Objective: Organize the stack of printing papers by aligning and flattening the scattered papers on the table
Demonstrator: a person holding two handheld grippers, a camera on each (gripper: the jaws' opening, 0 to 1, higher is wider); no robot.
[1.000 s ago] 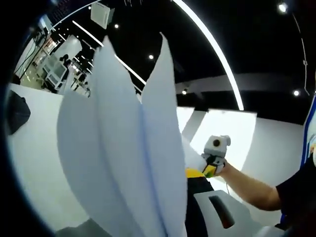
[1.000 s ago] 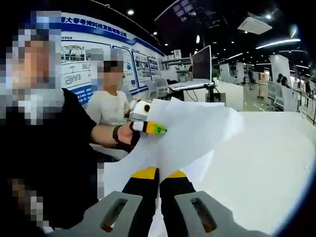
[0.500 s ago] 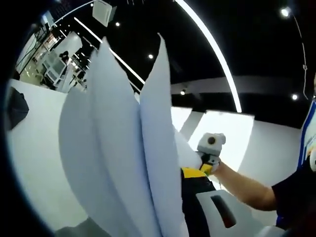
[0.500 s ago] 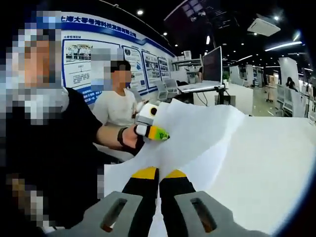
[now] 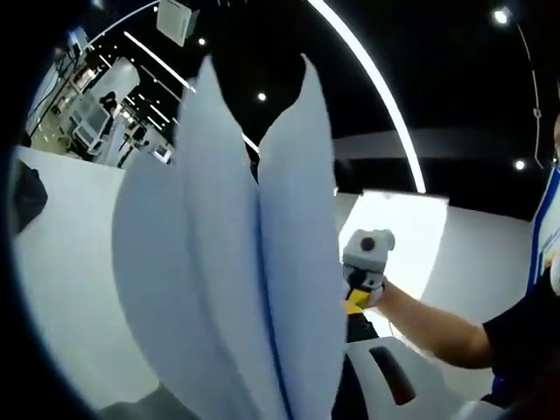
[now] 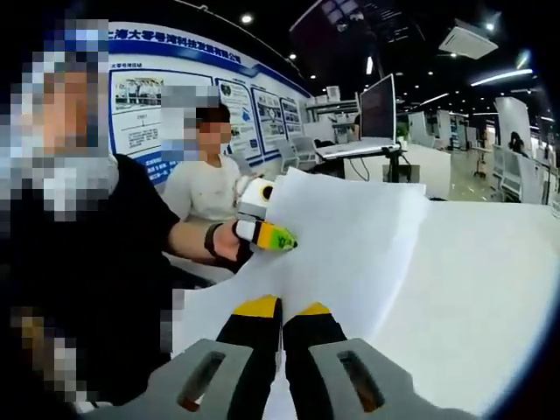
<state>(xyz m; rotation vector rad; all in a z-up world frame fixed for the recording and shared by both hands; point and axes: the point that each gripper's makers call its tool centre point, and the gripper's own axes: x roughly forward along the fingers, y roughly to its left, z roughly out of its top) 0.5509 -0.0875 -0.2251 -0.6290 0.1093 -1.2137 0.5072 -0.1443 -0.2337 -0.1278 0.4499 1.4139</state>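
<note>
Above the table (image 6: pixel 490 289) — both grippers clamp fanned papers (image 6: pixel 350 236).

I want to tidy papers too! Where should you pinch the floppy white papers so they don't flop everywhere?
Probably at the edges, one pinch from each side. The papers are thin and bendy, fanning apart in the left gripper view. The right gripper pinches the near edge and the left gripper the opposite edge, so the bundle hangs between two grips.

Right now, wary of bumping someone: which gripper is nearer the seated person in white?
Left: the left gripper hangs before the seated person; the right gripper is farther back, both shut on papers.
</note>
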